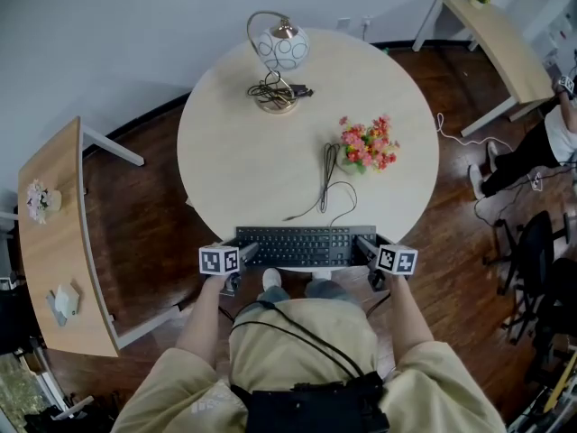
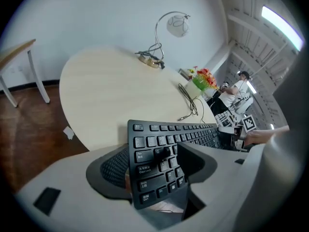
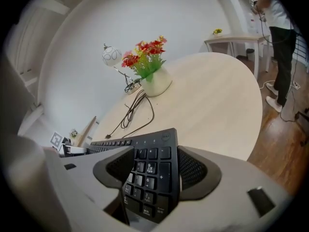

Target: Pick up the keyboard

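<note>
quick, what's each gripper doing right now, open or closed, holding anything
left gripper: closed on the left end of the keyboard.
right gripper: closed on the right end of the same keyboard.

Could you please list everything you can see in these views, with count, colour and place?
keyboard: one, black, table's near edge, both ends gripped
round table: one, pale wood, centre
lamp: one, white globe shade, table's far side
flowers: one white pot, pink and red, right of table's middle
cable: one, dark, between flowers and keyboard
left desk: one, pale wood, left edge
right desk: one, pale wood, upper right
bystander: one, white top, far right
left tool: one, grey, shut on keyboard's left end
right tool: one, grey, shut on keyboard's right end
</note>
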The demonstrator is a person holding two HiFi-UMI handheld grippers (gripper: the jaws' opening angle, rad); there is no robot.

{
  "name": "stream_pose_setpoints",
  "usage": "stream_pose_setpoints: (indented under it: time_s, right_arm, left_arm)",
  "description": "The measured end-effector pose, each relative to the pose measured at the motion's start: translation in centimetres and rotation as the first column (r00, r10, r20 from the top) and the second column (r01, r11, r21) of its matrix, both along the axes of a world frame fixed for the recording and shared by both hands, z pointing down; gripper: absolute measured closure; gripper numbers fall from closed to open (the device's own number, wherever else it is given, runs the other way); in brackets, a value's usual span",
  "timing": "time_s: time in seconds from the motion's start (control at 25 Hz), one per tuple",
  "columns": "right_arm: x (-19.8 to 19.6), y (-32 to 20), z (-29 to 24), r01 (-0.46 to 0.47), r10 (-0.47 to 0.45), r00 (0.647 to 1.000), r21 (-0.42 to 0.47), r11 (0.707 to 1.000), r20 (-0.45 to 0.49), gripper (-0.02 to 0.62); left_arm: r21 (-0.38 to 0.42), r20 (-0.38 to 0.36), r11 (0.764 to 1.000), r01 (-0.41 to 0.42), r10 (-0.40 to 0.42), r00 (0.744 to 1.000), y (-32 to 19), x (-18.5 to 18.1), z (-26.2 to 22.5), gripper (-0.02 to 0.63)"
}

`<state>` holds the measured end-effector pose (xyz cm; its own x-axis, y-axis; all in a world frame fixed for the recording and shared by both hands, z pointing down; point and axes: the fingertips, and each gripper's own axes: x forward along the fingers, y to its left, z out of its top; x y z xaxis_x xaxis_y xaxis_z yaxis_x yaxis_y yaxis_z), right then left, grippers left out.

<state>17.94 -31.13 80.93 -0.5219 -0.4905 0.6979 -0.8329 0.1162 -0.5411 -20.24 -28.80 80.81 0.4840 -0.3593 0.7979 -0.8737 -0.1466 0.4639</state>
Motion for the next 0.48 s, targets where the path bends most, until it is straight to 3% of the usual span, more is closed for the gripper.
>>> stream_pose_setpoints:
  time_s: [0.12, 0.28, 0.4, 0.48]
  right_arm:
    - [-0.2, -0.4, -1.1, -0.028, 0.027, 0.999, 0.045, 0.999, 0.024, 0.311]
    - [-0.5, -3.2, -5.4, -0.053, 0.047, 0.998, 0.195, 0.979, 0.036, 0.311]
    - [-0.6, -6.1, -10.0, -0.034, 0.025, 0.999, 0.325, 0.945, 0.031, 0.311]
    - [-0.9, -8.2, -14.2, -0.029, 0.018, 0.999, 0.424, 0.905, 0.031, 0.311]
  left_arm:
    - [0.030, 0.014, 1.000, 0.007, -0.007, 1.000, -0.7, -0.4, -0.5, 0.295]
    - [0.138, -0.012, 0.989, 0.044, -0.043, 0.999, -3.7, -0.8, -3.7, 0.314]
    - [0.262, -0.024, 0.965, 0.028, -0.023, 0.999, -6.7, -0.5, -7.8, 0.316]
    - [0.364, -0.011, 0.931, 0.028, -0.025, 1.000, -8.9, -0.6, -11.4, 0.316]
